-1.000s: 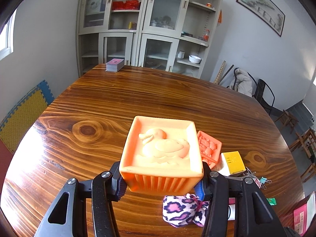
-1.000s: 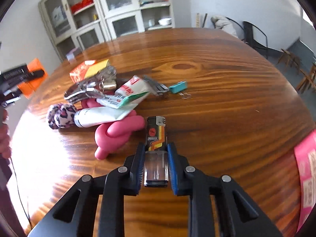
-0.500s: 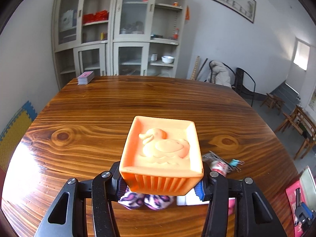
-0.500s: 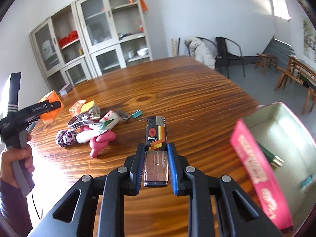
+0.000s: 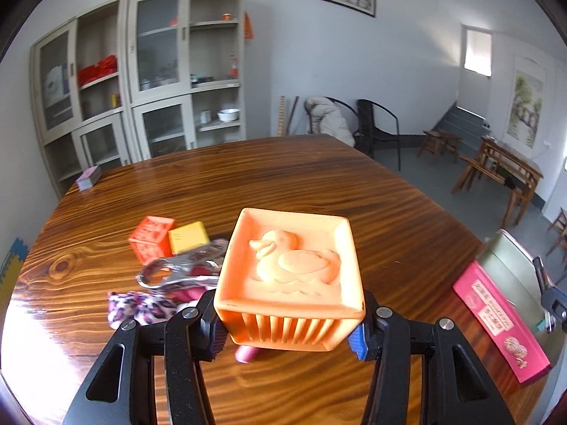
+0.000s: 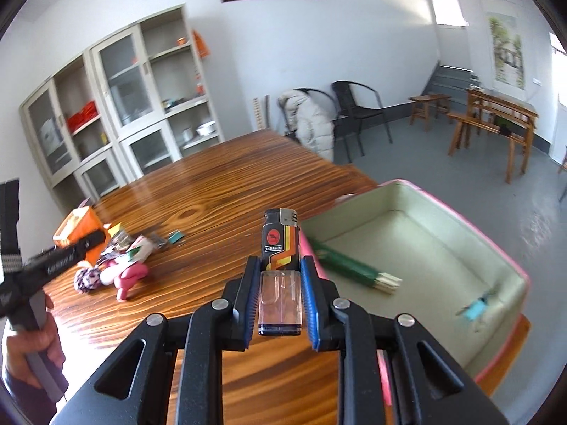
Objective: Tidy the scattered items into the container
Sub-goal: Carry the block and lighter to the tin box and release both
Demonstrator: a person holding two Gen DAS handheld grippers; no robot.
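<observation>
- Container [image 6: 418, 244], a pink-walled box with a pale green inside, sits at the table's [image 6: 212, 191] right edge; a green bundle [image 6: 349, 269] and a small teal clip [image 6: 475, 310] lie in it.
- Right gripper [image 6: 280, 283] is clamped narrowly on a lighter [image 6: 280, 265], its metal head pointing forward, held over the table just beside the container's near-left wall.
- Left gripper [image 5: 288, 313] grips an orange duck block [image 5: 288, 276] by its 2 sides, above the table.
- Scattered items lie behind that block: an orange cube [image 5: 150, 237], a yellow cube [image 5: 187, 235], metal clips [image 5: 177, 271], a leopard-print scrunchie [image 5: 138, 308].
- A hand [image 6: 24, 350] holds the left gripper's handle at the right view's left edge.
</observation>
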